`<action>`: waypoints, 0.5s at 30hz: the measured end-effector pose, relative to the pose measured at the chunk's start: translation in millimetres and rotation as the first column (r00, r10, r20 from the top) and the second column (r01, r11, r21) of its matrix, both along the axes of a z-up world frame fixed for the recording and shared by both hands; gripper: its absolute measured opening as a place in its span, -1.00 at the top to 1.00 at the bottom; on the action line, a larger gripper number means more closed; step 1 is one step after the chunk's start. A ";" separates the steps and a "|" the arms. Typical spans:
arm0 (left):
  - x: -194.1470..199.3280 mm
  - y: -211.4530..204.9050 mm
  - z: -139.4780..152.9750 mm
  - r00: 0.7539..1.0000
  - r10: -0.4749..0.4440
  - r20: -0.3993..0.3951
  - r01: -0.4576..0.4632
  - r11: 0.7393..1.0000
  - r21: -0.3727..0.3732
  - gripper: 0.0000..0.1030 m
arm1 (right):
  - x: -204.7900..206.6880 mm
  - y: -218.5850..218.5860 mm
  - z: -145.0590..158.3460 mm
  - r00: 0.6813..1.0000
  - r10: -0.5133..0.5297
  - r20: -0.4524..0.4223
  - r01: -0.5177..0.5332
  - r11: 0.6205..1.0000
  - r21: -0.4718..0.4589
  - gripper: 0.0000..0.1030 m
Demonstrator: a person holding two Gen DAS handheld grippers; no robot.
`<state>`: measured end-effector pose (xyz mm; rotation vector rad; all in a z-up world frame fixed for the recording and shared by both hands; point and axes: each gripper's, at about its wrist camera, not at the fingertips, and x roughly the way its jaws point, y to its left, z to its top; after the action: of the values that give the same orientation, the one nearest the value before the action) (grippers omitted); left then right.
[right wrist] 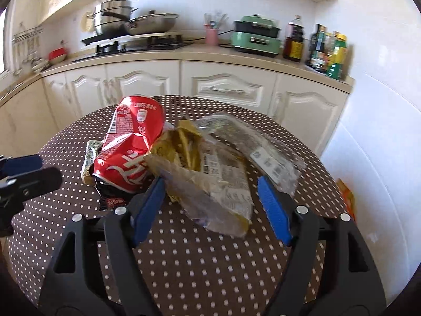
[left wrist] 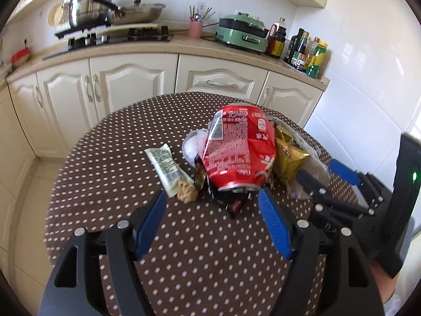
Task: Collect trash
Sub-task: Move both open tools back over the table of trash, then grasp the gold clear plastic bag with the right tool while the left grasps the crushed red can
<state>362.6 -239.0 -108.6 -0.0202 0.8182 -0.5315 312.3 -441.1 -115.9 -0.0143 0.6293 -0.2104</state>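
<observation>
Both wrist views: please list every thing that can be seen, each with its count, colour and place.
table: one, brown cloth with white dots, foreground.
crushed can: one, red, lying mid-table.
snack wrapper: one, pale green, left of the can.
gold bag: one, right of the can.
clear printed wrapper: one, over the gold bag.
dark wrapper: one, black and red, under the can.
pots: several, steel, on the stove.
pink cup: one, on the counter.
green cooker: one, on the counter.
bottles: several, at the counter's right end.
left gripper: black, blue pads, open, before the can.
right gripper: same, open, at the wrappers.
</observation>
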 end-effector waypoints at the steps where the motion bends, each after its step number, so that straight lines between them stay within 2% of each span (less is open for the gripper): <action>1: 5.2 -1.1 -1.7 1.000 0.006 -0.012 -0.006 1.000 -0.009 -0.38 | 5.2 -0.9 -2.4 1.000 0.012 -0.017 -0.012 1.000 0.000 0.33; 4: 18.3 -3.6 -7.2 0.999 0.022 -0.038 -0.023 0.999 -0.027 -0.38 | 15.0 -1.2 -10.2 0.996 0.058 -0.063 -0.056 0.998 0.038 0.74; 7: 28.5 -13.9 -13.0 0.998 0.013 -0.055 -0.015 1.000 -0.022 -0.38 | 13.2 -2.8 -10.6 0.998 0.054 -0.037 -0.052 0.998 0.036 0.82; 15: 45.2 -31.9 -15.9 0.998 0.018 -0.064 -0.019 1.000 -0.021 -0.41 | -3.6 -20.2 5.1 0.997 0.062 0.036 -0.065 0.992 0.107 0.87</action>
<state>407.8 -270.9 -124.6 -0.0647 0.8740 -0.5240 308.7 -461.3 -110.7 0.0731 0.6057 -0.1144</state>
